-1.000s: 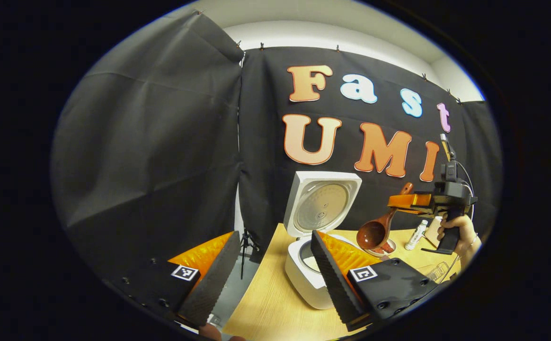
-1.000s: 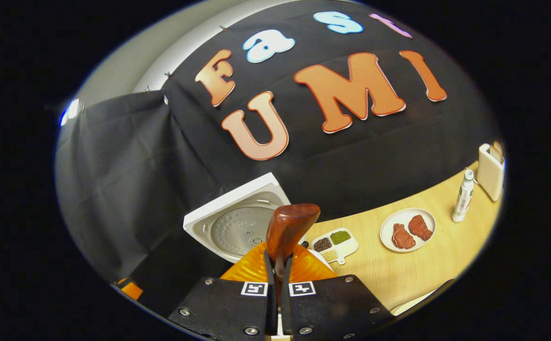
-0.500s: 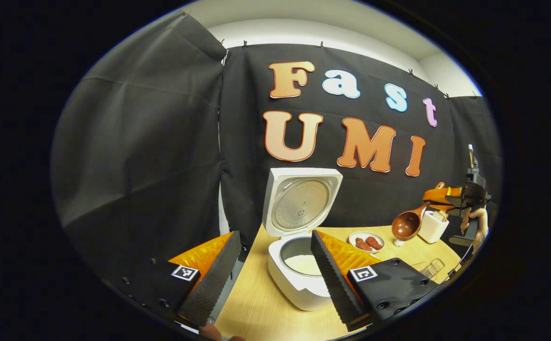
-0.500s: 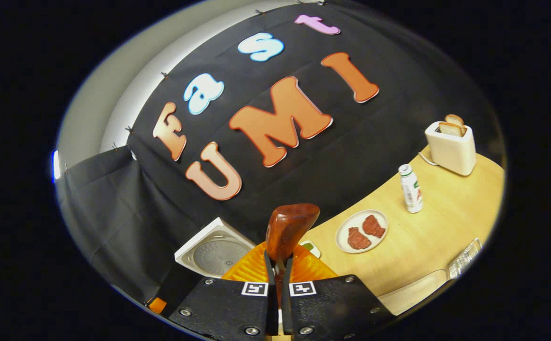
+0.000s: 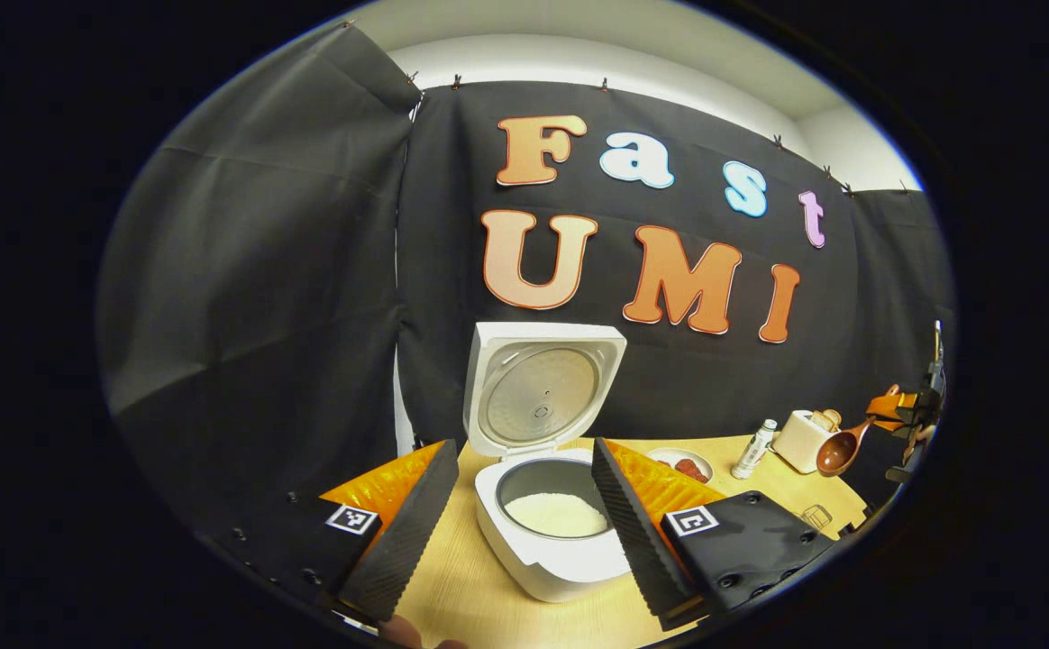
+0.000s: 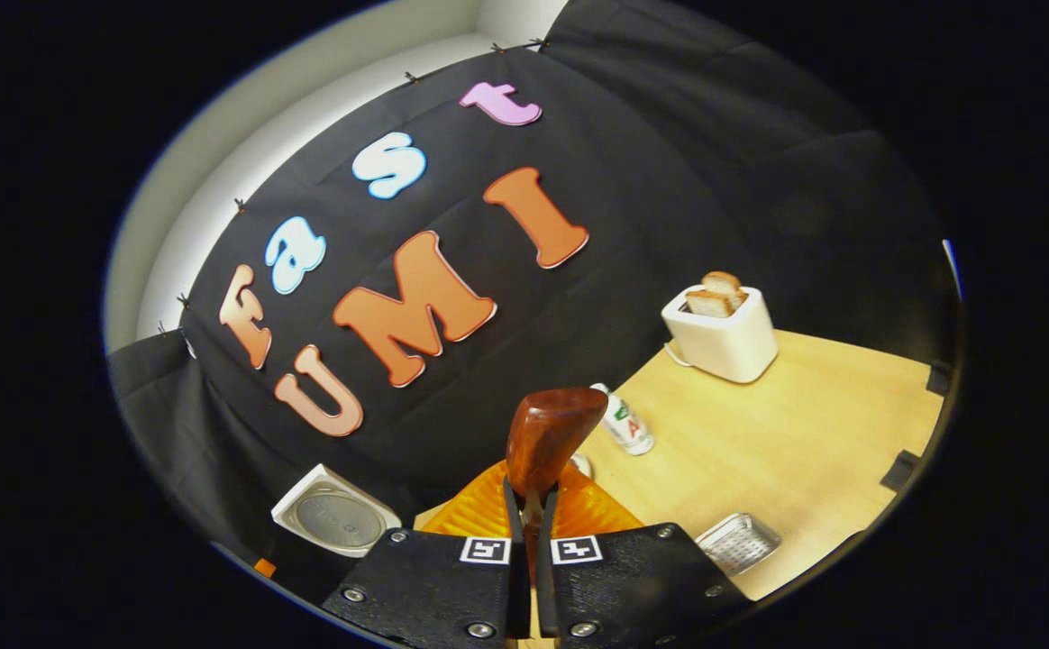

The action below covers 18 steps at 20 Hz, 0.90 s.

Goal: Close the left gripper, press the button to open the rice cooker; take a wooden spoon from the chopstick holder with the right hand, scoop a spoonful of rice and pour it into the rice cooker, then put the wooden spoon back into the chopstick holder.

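Note:
The white rice cooker (image 5: 550, 559) stands open on the wooden table, lid (image 5: 538, 388) upright, white rice in its pot. My left gripper (image 5: 520, 532) is open, its fingers framing the cooker from nearer the camera and touching nothing. Far to the right, the right gripper (image 5: 914, 407) holds the wooden spoon (image 5: 840, 451) in the air, bowl hanging down near the toaster. In the right gripper view the right gripper (image 6: 531, 496) is shut on the wooden spoon's handle (image 6: 547, 437). A metal mesh chopstick holder (image 6: 738, 543) sits low at the right, also seen as a chopstick holder (image 5: 817, 516).
A white toaster (image 6: 723, 329) with bread stands at the back of the table (image 6: 804, 433), a small white bottle (image 6: 625, 424) beside it. In the left gripper view a plate of red meat (image 5: 682, 464) lies behind the cooker, with the bottle (image 5: 752, 448) and toaster (image 5: 799, 439) further right.
The right gripper has carried the spoon rightward, away from the cooker, towards the toaster end of the table. The left gripper's view has swung so that the cooker sits between its fingers.

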Tool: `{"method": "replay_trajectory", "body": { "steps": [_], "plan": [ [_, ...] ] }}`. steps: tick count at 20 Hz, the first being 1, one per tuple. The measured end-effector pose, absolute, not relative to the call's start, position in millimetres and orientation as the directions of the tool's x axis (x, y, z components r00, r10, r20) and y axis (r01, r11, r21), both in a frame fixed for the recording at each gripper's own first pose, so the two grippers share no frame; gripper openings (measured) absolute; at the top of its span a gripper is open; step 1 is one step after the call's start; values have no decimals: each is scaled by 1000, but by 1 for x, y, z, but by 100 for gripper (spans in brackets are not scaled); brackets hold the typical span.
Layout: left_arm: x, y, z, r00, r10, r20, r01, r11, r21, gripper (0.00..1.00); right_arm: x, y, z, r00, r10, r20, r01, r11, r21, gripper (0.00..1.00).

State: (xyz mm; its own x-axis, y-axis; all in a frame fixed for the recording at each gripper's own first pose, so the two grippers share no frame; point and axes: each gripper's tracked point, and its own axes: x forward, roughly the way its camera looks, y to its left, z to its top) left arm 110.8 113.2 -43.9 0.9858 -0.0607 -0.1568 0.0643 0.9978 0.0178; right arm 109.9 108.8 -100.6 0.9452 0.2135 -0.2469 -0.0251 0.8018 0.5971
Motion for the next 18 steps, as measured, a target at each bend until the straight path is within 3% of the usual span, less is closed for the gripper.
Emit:
{"method": "replay_trajectory", "body": {
  "steps": [7,18],
  "plan": [
    [110,90,-43,987,-43,-157,48,998,28,100,100,39,-153,939,122,-323,69,850,522,2],
    [105,67,-43,985,8,-170,2,998,59,100,103,33,-251,875,142,-463,102,881,463,2]
  ]
}}
